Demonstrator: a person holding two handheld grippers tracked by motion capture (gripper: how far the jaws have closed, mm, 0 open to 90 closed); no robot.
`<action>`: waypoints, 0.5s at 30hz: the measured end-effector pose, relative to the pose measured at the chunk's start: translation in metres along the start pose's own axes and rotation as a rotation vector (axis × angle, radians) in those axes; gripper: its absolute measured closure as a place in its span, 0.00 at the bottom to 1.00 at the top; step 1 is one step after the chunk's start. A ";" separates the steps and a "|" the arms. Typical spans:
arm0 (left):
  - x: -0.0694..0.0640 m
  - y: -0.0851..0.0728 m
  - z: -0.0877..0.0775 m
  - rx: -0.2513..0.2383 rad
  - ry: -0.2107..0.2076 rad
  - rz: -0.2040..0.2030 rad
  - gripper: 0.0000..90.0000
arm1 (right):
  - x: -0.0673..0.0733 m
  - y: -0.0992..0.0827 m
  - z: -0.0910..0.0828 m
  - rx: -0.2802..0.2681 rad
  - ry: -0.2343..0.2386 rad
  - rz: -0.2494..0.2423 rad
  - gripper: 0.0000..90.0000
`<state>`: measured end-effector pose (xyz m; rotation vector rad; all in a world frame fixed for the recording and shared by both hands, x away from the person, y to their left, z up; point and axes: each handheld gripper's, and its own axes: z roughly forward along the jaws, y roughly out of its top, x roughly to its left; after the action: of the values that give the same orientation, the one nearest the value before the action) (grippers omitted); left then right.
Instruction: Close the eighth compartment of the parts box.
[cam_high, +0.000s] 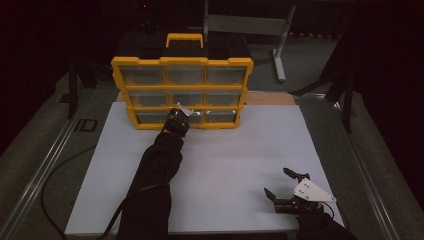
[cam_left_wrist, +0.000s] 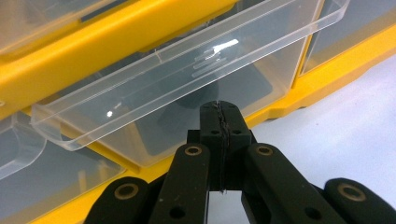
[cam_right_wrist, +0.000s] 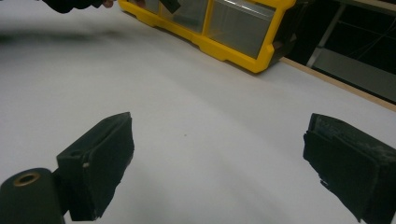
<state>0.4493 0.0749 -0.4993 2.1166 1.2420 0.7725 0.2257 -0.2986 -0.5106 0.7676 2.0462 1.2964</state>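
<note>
Left gripper (cam_left_wrist: 219, 109): I read jaws pressed together at clear plastic drawer (cam_left_wrist: 187, 79) of yellow organiser (cam_high: 182, 92), twelve o'clock.
Right gripper (cam_right_wrist: 219, 163): jaws wide, empty, over white board (cam_high: 225, 160), five o'clock.

Left arm (cam_high: 157, 172): dark sleeve, stretched forward from the bottom edge of the high view, slanting slightly right.
Left gripper (cam_high: 178, 120): at the far end of that arm, pointed away from the person. In the left gripper view its jaws are pressed together, pads meeting along a thin seam, nothing between them.
Right hand (cam_high: 312, 212): low at the near right, sleeve just entering the high view.
Right gripper (cam_high: 278, 183): grey plate on top, aimed forward and left, jaws spread wide, gap empty.
</note>
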 end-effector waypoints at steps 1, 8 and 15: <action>0.000 0.000 0.000 0.000 0.002 0.001 1.00 | 0.000 0.000 0.000 0.000 0.000 -0.001 0.09; 0.001 0.002 0.002 -0.003 0.008 -0.004 1.00 | 0.000 0.000 0.000 0.001 -0.001 0.003 0.09; 0.001 0.004 0.004 -0.003 0.013 -0.010 1.00 | -0.001 0.000 0.000 0.003 -0.001 0.006 0.09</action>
<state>0.4550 0.0736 -0.4996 2.1046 1.2563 0.7842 0.2258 -0.2993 -0.5107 0.7764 2.0470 1.2961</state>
